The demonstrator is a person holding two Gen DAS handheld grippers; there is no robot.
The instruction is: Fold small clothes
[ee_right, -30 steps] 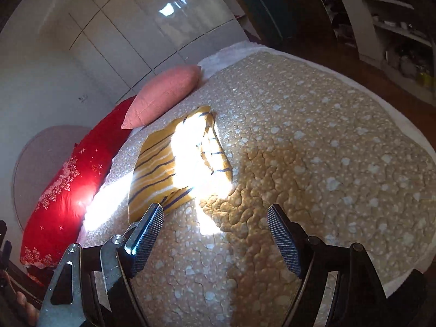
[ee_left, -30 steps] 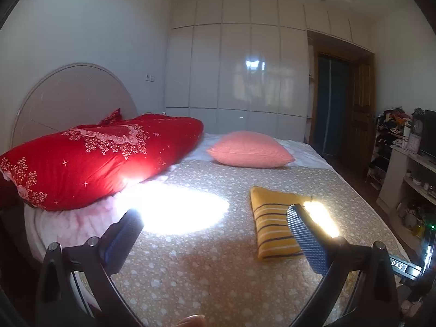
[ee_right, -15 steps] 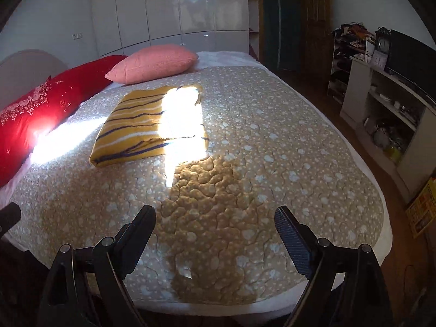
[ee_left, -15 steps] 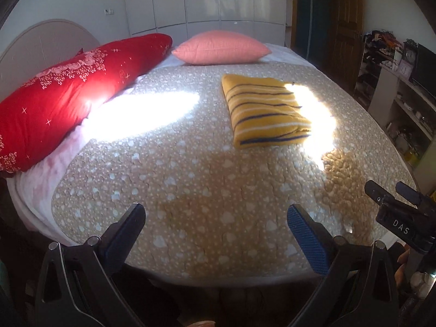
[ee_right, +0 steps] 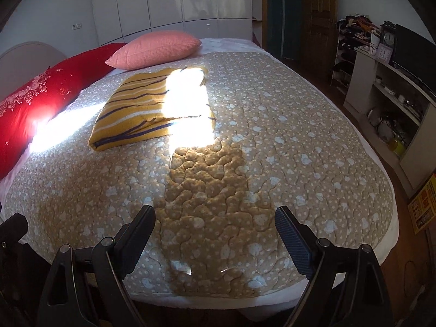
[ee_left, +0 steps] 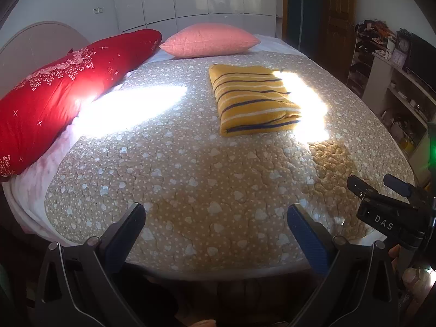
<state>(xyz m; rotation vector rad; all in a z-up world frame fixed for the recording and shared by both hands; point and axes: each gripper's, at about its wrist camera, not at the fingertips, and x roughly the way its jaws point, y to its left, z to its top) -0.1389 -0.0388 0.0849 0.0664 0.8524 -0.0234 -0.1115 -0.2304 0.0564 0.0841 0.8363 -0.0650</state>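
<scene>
Both tools, left tool (ee_left: pixel 215 224) and right tool (ee_right: pixel 215 224), gaped empty; folded striped garment (ee_left: pixel 253 99) lay well ahead on the bed (ee_left: pixel 190 169).

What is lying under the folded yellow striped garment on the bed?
The folded yellow striped garment lies flat on the beige quilted bedspread, which shows on all its sides. Whether anything else is beneath it cannot be seen; the garment covers that spot.

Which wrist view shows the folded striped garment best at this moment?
The left wrist view: the garment is mostly in shade, so its stripes and folded front edge read clearly. In the right wrist view, sunlight washes out the garment's right half.
</scene>
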